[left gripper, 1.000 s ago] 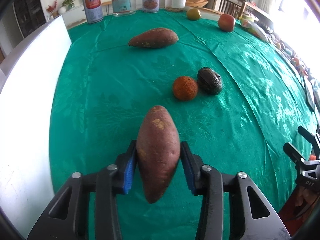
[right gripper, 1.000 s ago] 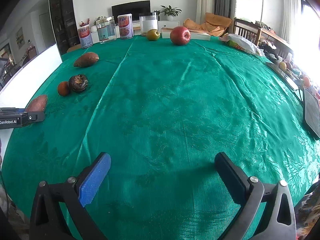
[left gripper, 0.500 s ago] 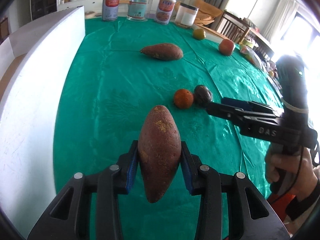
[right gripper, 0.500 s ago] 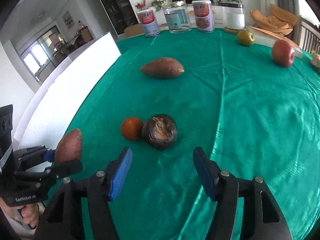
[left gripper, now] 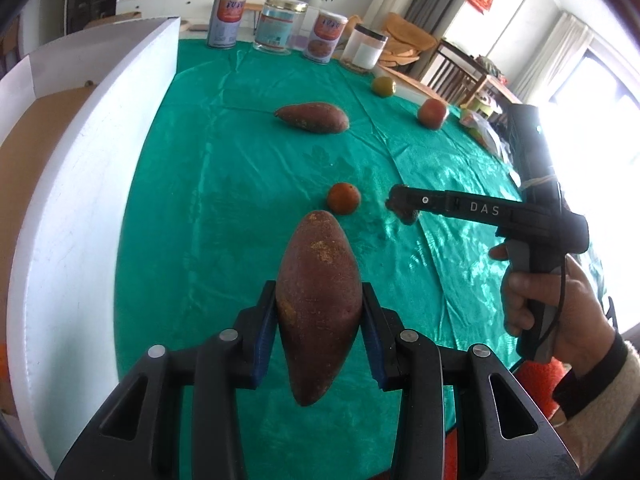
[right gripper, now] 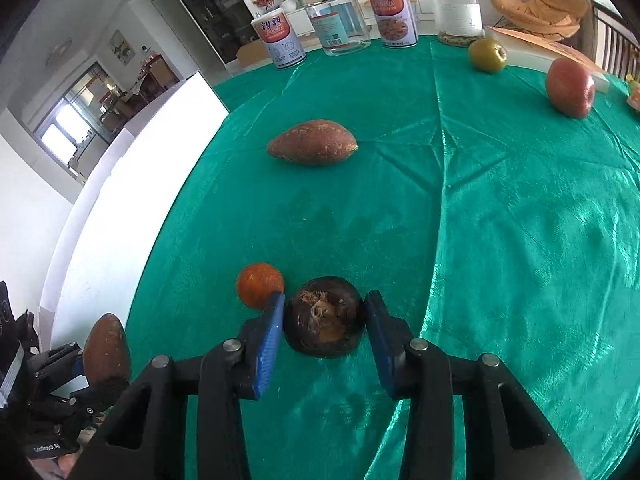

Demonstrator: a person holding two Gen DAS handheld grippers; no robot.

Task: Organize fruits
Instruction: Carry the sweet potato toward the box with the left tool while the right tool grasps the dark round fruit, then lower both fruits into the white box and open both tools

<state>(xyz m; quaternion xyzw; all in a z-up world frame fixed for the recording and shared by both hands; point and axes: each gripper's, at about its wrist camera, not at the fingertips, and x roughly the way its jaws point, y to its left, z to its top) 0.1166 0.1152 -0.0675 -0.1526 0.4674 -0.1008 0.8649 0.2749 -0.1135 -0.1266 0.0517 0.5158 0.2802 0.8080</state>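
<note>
Blue-padded right gripper (right gripper: 323, 322) clamps the dark round fruit (right gripper: 323, 328); lift straight up, clear of the touching orange fruit (right gripper: 259, 285). Left gripper (left gripper: 319, 320) grips a sweet potato (left gripper: 318, 304).

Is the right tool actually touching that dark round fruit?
Touching. The right wrist view shows the right tool with both pads pressed against the dark fruit's sides, no gap.

Sweet potatoes (left gripper: 319, 304), two; orange (right gripper: 259, 285), one; dark fruit (right gripper: 323, 322), one; apple (right gripper: 570, 87), one; green fruit (right gripper: 487, 55), one; containers (right gripper: 279, 38), four.
</note>
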